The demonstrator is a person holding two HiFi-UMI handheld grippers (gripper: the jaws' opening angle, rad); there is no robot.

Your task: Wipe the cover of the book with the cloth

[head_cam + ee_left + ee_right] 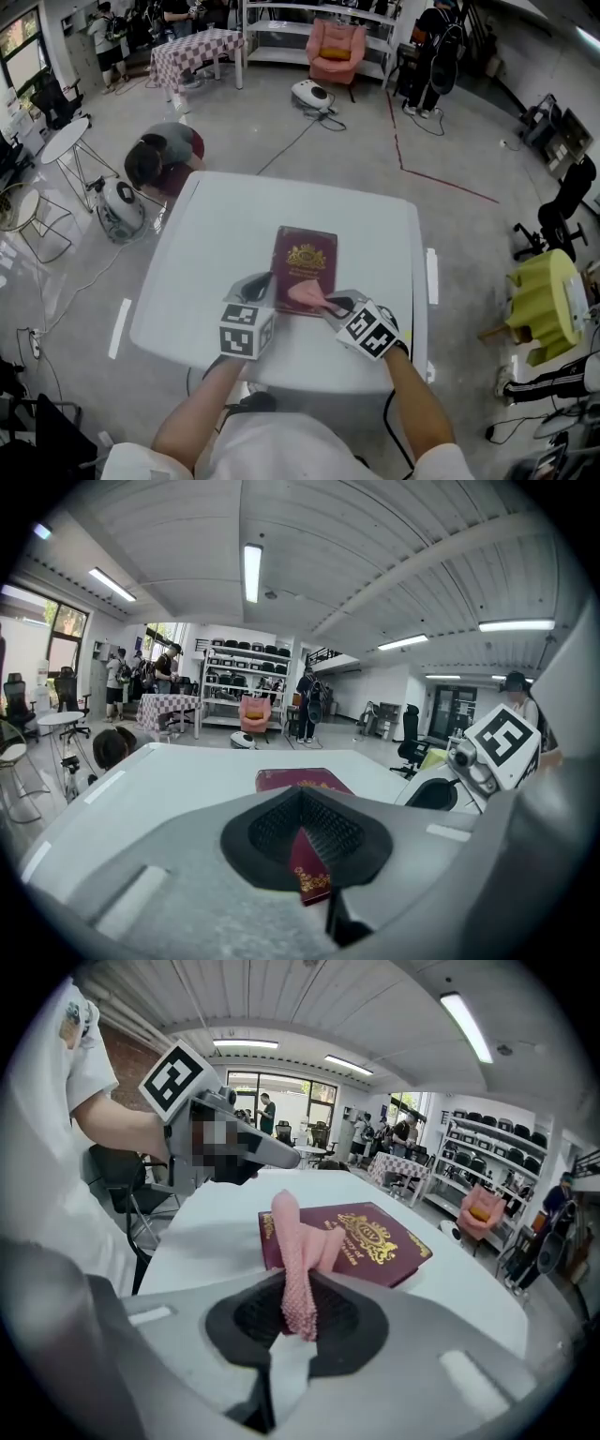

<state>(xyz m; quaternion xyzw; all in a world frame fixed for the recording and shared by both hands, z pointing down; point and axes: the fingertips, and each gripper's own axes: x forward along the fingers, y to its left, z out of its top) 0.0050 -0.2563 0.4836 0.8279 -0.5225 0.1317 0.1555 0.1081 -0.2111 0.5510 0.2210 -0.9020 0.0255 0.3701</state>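
A maroon book [307,262] with a gold crest lies closed in the middle of the white table [216,244]. My right gripper [325,305] is shut on a pink cloth [306,294], whose free end rests on the book's near end. In the right gripper view the cloth [298,1260] rises from between the pads in front of the book [375,1241]. My left gripper [263,284] is at the book's near left corner. In the left gripper view that corner [311,878] sits in the narrow gap between the black pads [262,841], which seem closed on it.
A person [164,155] crouches on the floor just beyond the table's far left corner, beside a round white device [120,208]. A yellow chair [546,298] stands to the right. A pink armchair [336,47] and a checked table [192,52] are far back.
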